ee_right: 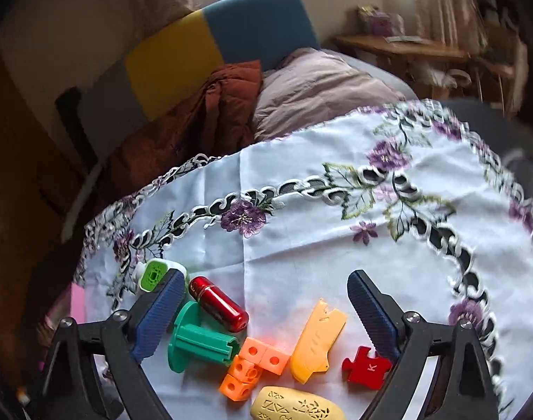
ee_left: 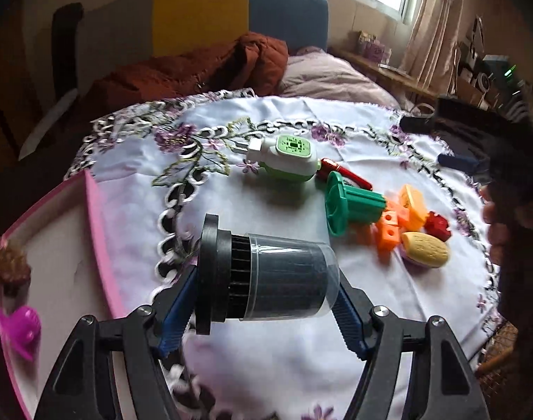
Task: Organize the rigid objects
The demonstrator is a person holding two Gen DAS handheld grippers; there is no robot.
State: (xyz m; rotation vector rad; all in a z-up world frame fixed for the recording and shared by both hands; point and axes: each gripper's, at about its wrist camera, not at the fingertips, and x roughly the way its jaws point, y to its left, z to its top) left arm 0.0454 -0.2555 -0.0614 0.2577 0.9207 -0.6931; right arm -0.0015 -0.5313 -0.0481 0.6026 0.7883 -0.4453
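Caught mid-carry, left gripper (ee_left: 266,301) clamped on the black filter cartridge (ee_left: 263,276) above the tablecloth (ee_left: 259,210), pink tray (ee_left: 91,231) just beside, likely next; right gripper (ee_right: 266,318) agape over the toys.

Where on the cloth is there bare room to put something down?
Free: the white embroidered tablecloth beyond the red metal cylinder, up to the floral border. Crowded: the cluster of green ribbed plastic spool, orange linked cubes and yellow plastic piece beneath the right gripper.
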